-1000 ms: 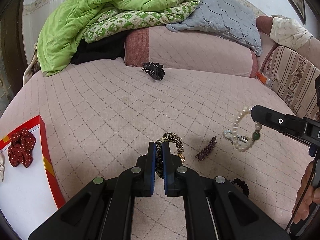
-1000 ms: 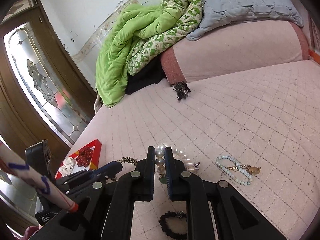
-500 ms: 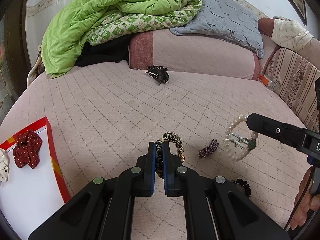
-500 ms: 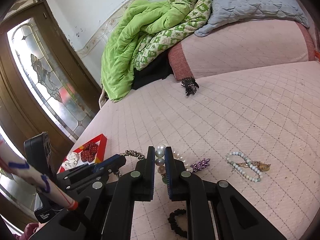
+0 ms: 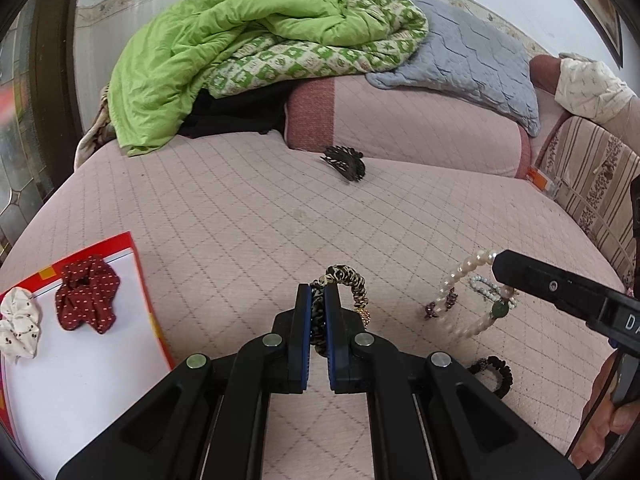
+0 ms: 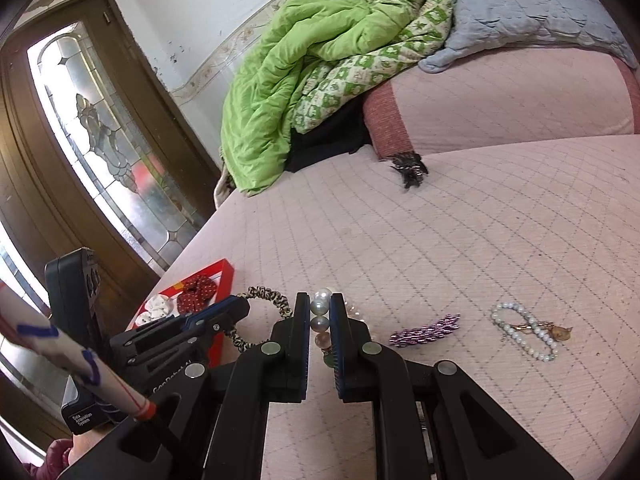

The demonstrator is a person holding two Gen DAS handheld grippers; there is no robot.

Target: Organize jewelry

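Note:
My left gripper (image 5: 318,296) is shut on a leopard-print scrunchie (image 5: 346,280) and holds it above the pink bed; it also shows in the right wrist view (image 6: 264,304). My right gripper (image 6: 320,308) is shut on a pearl bracelet (image 6: 320,314), which hangs from it in the left wrist view (image 5: 460,300). A red-edged white tray (image 5: 154,320) at the left holds a red dotted scrunchie (image 5: 86,298) and a white scrunchie (image 5: 18,328). On the bed lie a purple hair clip (image 6: 426,330), a pale bead bracelet (image 6: 524,334) and a black scrunchie (image 5: 494,372).
A dark claw clip (image 5: 346,162) lies near the pink bolster (image 5: 400,128). A green quilt (image 5: 224,48) and grey pillow (image 5: 468,56) are piled at the back. A glazed wooden door (image 6: 92,128) stands left of the bed.
Both grippers have moved left toward the tray, carrying the scrunchie and the pearl bracelet. The tray shows larger and nearer in both views.

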